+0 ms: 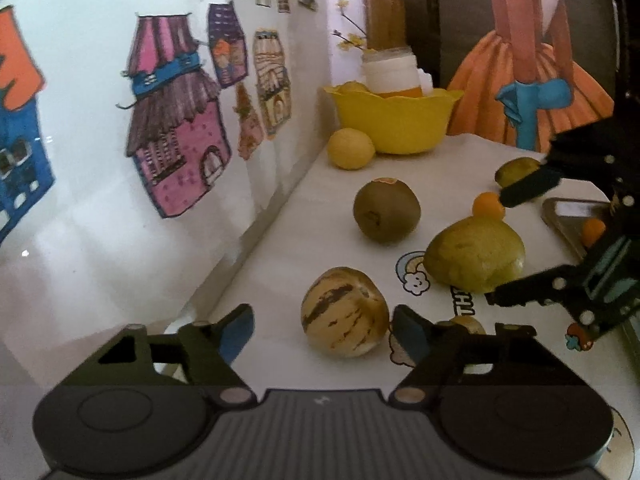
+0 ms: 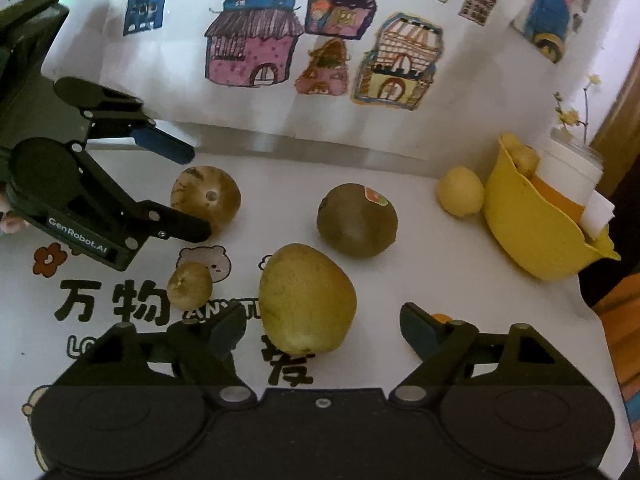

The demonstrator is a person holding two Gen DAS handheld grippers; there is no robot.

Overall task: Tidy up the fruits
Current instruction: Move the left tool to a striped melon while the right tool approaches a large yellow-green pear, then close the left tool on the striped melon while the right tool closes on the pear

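Note:
My left gripper [image 1: 322, 330] is open, low over the table, with the striped melon-like fruit [image 1: 345, 313] just ahead between its fingers, not gripped. That fruit shows in the right wrist view [image 2: 206, 196] next to the left gripper [image 2: 198, 192]. My right gripper [image 2: 322, 326] is open around the near side of a yellow-green pear [image 2: 306, 298], not closed on it; it shows in the left wrist view [image 1: 500, 248] beside the pear [image 1: 474, 254]. A brown kiwi [image 2: 357, 220] lies behind the pear. A lemon [image 2: 460, 191] rests by the yellow bowl [image 2: 536, 240].
A small brown fruit [image 2: 189, 285] lies left of the pear. Small orange fruits [image 1: 488, 205] and a metal tray [image 1: 568, 216] sit at the right. A jar [image 1: 394, 72] stands in the bowl. A wall with house drawings [image 2: 256, 40] borders the table's far side.

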